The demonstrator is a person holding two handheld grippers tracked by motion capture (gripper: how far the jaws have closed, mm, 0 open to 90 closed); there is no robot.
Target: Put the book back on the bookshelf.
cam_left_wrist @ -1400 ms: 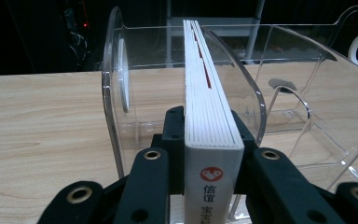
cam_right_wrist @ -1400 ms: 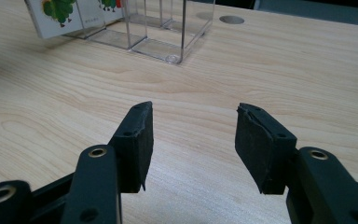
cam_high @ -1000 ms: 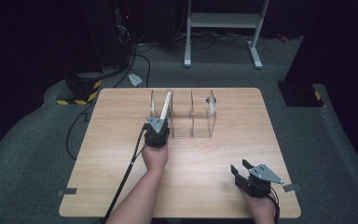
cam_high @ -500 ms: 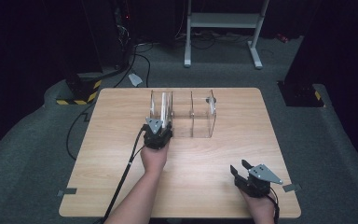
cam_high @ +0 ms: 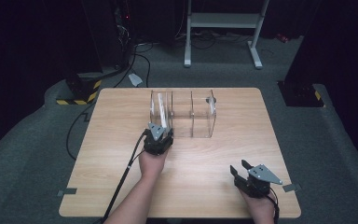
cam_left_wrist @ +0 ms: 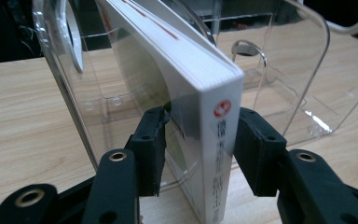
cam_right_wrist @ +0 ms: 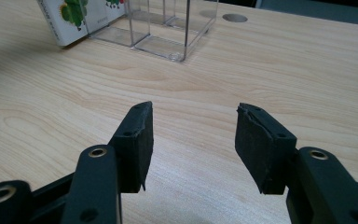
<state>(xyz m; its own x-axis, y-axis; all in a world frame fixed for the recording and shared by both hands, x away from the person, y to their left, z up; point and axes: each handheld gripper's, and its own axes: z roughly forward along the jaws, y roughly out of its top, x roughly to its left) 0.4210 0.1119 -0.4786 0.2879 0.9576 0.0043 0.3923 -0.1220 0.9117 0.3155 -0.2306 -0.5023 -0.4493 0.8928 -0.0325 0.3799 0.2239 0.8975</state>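
The wooden counter [cam_high: 121, 186] carries everything, and the clear acrylic organizer [cam_high: 191, 114] on its far half serves as the landmark. This organizer is a see-through rack split by upright dividers into open slots, with a round finger hole cut in its end walls.

A white book [cam_left_wrist: 205, 93] stands on edge in the organizer's leftmost slot, leaning slightly against a divider, its spine end poking out of the front toward the person. The spine bears a small round red logo above a column of grey characters, too blurred to read. In the right gripper view the same book [cam_right_wrist: 74, 18] shows a cover with green illustrated shapes at the organizer's corner; the print there is too small to make out.

The left gripper [cam_high: 158, 133] sits right at the front of the organizer, over the book's slot. Its fingers [cam_left_wrist: 151, 144] flank the spine on both sides; they have just been opening, and a gap shows between each pad and the book, so the book is released and rests in the slot by itself. A black cable trails from this gripper back along the forearm.

The right gripper [cam_high: 242, 170] rests well apart from the organizer, near the counter's front right corner. Its fingers [cam_right_wrist: 135, 144] stand parted over bare wood, holding nothing.
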